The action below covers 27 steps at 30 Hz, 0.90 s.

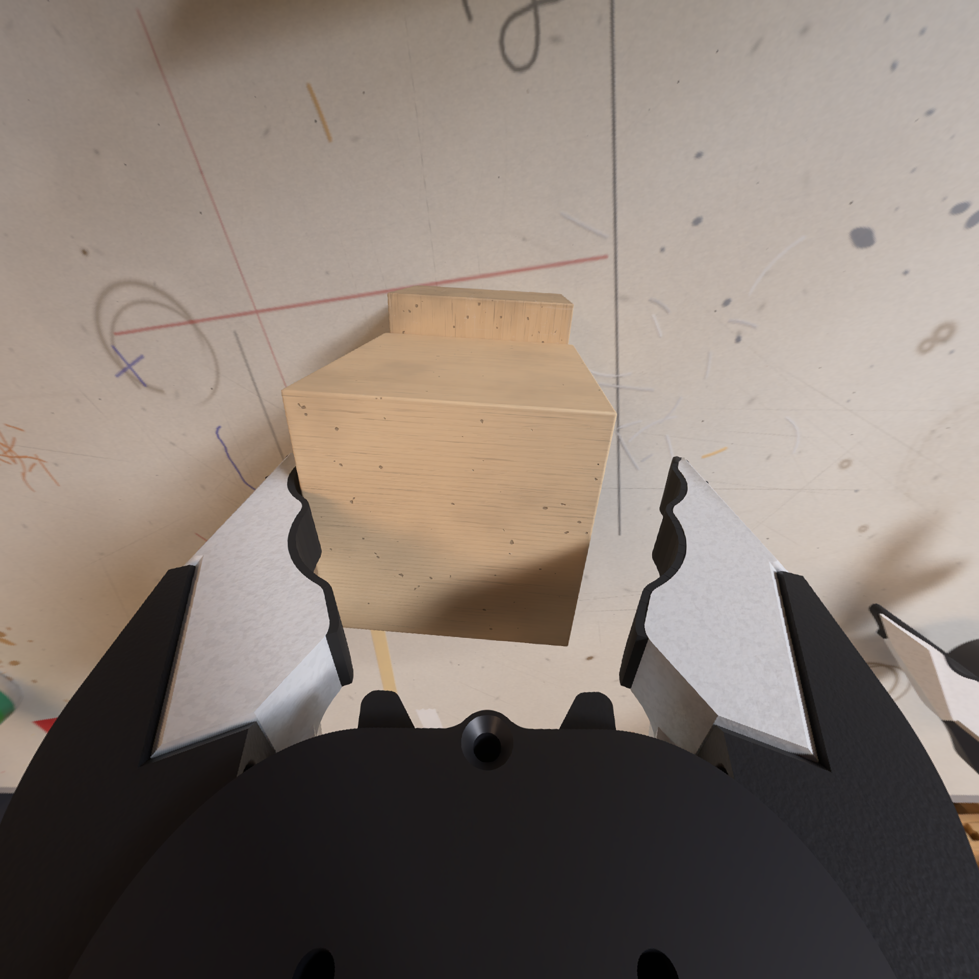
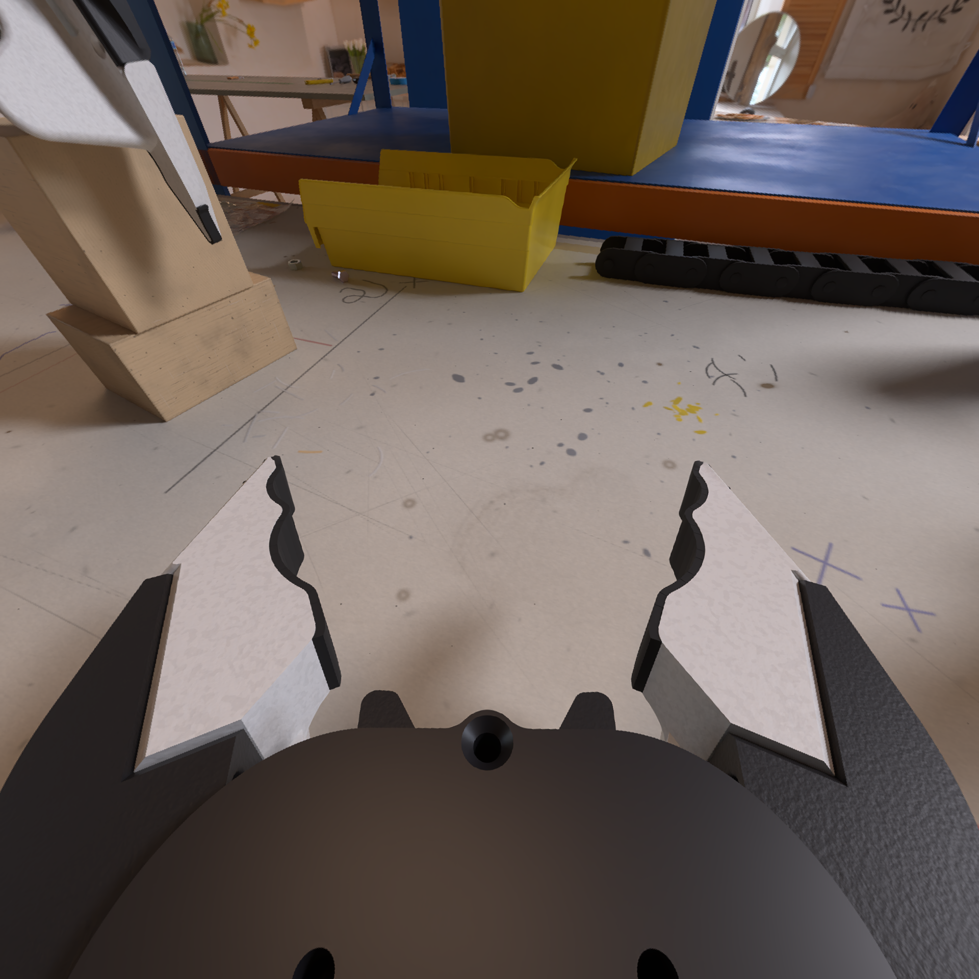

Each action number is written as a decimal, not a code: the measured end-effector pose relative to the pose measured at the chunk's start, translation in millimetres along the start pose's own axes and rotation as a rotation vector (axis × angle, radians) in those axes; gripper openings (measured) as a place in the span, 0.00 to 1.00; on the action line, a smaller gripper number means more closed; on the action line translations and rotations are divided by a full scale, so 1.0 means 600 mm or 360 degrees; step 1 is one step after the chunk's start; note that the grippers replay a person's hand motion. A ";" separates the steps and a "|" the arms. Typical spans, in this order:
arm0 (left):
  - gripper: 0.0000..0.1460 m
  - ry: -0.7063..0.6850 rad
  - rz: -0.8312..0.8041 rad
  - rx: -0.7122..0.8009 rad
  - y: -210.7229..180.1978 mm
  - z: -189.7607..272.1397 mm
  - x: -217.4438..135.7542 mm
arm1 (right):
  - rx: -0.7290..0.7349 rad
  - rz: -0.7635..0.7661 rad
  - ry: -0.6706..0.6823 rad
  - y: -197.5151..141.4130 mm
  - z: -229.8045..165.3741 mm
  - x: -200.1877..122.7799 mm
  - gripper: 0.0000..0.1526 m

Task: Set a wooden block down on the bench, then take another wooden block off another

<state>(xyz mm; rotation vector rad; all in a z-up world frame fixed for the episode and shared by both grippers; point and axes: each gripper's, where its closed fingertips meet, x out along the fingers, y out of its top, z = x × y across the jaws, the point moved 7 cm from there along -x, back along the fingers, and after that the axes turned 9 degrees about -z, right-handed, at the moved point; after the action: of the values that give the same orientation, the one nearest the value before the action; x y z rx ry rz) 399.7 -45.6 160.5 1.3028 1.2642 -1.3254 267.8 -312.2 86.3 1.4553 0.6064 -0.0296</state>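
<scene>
Two pale wooden blocks are stacked on the scuffed bench (image 2: 477,530). The upper block (image 1: 450,503) stands on the lower block (image 1: 479,318). My left gripper (image 1: 483,463) is open around the upper block: its left finger touches the block's side and its right finger stands a little clear. In the right wrist view the stack is at far left, upper block (image 2: 106,254) over lower block (image 2: 185,355), with a left gripper finger (image 2: 164,153) across it. My right gripper (image 2: 487,462) is open and empty above bare bench, right of the stack. One of its fingers (image 1: 927,683) shows in the left wrist view.
A low yellow bin (image 2: 439,233) lies on the bench behind the stack. A taller yellow bin (image 2: 556,79) stands on a blue and orange shelf (image 2: 794,153). A black cable chain (image 2: 794,275) lies under the shelf edge. A green object (image 1: 5,704) shows at the left edge.
</scene>
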 end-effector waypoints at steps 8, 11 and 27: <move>0.89 0.0059 -0.0069 0.0036 -0.001 0.001 0.004 | -0.0001 -0.0002 0.0000 0.000 0.001 -0.001 0.94; 0.86 0.0062 -0.0102 0.0050 -0.001 -0.002 0.003 | -0.0002 -0.0001 0.0001 0.000 0.002 -0.002 0.94; 0.75 0.0001 -0.0210 0.0052 -0.002 -0.008 -0.005 | -0.0011 -0.0024 0.0007 -0.004 0.002 0.004 0.94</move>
<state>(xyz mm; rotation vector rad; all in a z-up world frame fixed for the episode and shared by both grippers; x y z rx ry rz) 399.6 -40.7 163.7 1.2604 1.3538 -1.4432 269.1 -313.0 82.9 1.4447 0.6203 -0.0363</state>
